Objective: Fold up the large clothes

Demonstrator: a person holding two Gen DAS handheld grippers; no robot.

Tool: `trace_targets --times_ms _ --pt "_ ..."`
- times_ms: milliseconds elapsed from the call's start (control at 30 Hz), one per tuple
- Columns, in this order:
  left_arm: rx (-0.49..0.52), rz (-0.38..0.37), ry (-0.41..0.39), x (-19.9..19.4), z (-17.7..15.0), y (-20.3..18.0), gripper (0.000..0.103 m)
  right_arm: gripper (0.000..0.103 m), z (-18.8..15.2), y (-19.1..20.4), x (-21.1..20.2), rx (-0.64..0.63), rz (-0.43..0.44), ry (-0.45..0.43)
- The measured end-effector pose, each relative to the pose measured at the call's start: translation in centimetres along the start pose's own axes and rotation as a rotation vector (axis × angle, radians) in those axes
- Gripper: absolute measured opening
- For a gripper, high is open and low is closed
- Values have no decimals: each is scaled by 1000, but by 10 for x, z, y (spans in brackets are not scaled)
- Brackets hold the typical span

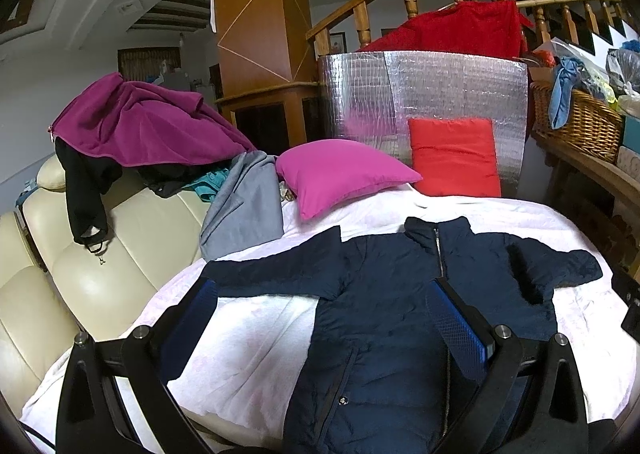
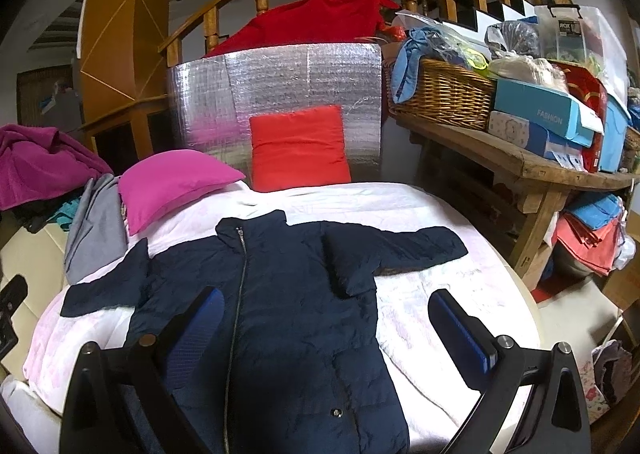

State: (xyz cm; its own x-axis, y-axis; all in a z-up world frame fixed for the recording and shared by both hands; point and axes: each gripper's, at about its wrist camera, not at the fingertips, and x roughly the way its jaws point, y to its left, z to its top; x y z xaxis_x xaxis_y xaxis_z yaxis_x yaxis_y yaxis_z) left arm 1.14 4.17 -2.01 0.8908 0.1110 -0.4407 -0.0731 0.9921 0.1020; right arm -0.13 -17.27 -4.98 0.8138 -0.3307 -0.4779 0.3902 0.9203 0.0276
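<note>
Fingers (image 1: 460, 326) spread wide on both grippers, empty; that navy puffer jacket (image 2: 296, 318) looks soft, bulky, slippery, so I'd pinch the sleeve cuffs.

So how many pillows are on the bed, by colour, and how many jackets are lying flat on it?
Pink pillow: 1
Red pillow: 1
Navy puffer jacket, zipped, sleeves spread on the white bedcover: 1
Total: 3
</note>
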Motion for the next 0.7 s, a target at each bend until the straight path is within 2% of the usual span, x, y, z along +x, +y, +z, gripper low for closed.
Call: trace_targets --times_ms 333,500,600,700 --pt "1 8 28 27 3 -8 103 103 15 -11 41 31 -39 23" --pt "11 11 55 48 5 -17 103 103 23 -25 78 74 -57 49" --pt "15 7 73 67 5 -27 103 103 26 -41 108 127 -35 72" --pt "24 2 103 93 2 -42 103 103 22 -68 153 191 59 113"
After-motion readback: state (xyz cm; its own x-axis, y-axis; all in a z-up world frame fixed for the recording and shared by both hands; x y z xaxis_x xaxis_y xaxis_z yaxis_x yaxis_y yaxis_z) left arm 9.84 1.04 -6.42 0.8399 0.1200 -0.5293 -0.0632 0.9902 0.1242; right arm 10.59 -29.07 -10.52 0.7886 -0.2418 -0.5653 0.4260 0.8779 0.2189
